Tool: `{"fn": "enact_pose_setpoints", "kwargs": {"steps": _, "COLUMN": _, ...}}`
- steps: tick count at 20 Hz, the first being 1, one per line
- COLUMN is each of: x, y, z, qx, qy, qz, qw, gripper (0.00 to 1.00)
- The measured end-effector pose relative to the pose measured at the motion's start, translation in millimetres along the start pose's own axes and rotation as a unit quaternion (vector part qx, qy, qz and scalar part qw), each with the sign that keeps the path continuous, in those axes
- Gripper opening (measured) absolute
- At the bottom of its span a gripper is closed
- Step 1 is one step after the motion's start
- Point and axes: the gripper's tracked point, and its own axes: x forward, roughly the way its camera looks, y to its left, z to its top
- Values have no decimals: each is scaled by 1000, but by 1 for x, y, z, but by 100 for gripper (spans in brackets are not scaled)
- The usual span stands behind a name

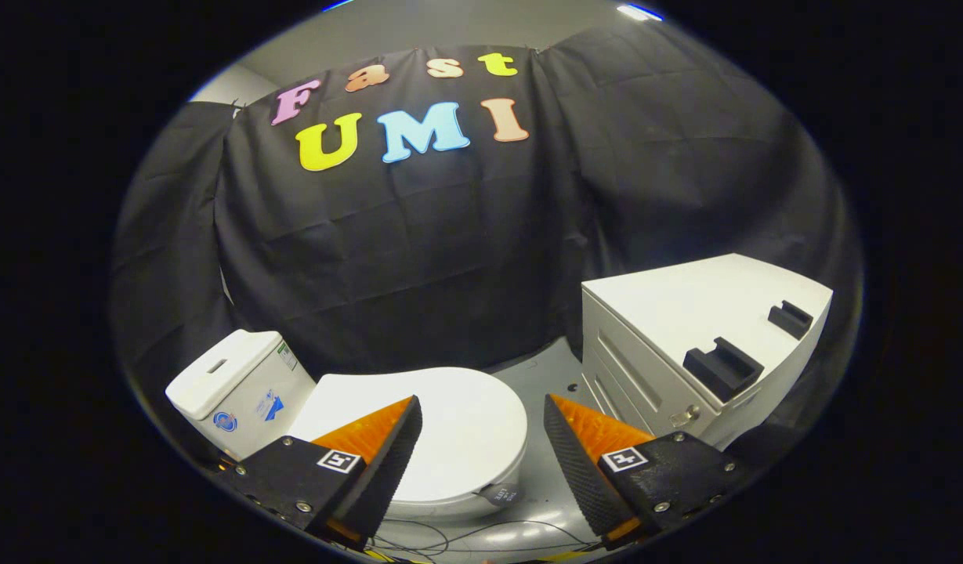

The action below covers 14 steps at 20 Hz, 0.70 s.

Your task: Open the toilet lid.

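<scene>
Toilet lid [457,427] is lying flat and closed on the bowl, just ahead of and below my tool [481,454], with the white tank [234,376] standing at its far left end. I am holding the tool with its fingers spread wide and gripping nothing; the left finger [387,462] is hanging over the lid's near left part and the right finger [579,462] is hanging over the grey floor [540,376] between the toilet and the white cabinet [685,329].

To do this step well, I am judging that the lid's free edge is the rounded end toward the right, away from the tank, since the hinge should sit by the tank. I am aiming to bring one finger down to that rounded edge and hook under its lip, rather than pinching the flat top, which offers no hold. From there the lift ought to swing in an arc toward the tank, following the hinge. I am minding the cabinet close on the right and the loose cables [465,536] on the floor under the tool, which could snag.
</scene>
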Motion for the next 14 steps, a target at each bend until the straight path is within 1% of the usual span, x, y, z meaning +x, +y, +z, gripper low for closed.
{"fn": "enact_pose_setpoints", "kwargs": {"steps": 2, "x": 3, "y": -3, "z": -9, "qx": 4, "qy": 16, "qz": -6, "qw": 1000, "gripper": 97}}
{"fn": "enact_pose_setpoints", "kwargs": {"steps": 4, "x": 7, "y": -4, "z": -20, "qx": 22, "qy": 32, "qz": -10, "qw": 999, "gripper": 96}}
{"fn": "enact_pose_setpoints", "kwargs": {"steps": 6, "x": 13, "y": -9, "z": -39, "qx": 35, "qy": 59, "qz": -31, "qw": 997, "gripper": 96}}
{"fn": "enact_pose_setpoints", "kwargs": {"steps": 10, "x": 19, "y": -6, "z": -60, "qx": 38, "qy": 86, "qz": -46, "qw": 995, "gripper": 95}}
{"fn": "enact_pose_setpoints", "kwargs": {"steps": 14, "x": 25, "y": -25, "z": -84, "qx": 34, "qy": 107, "qz": -88, "qw": 990, "gripper": 95}}
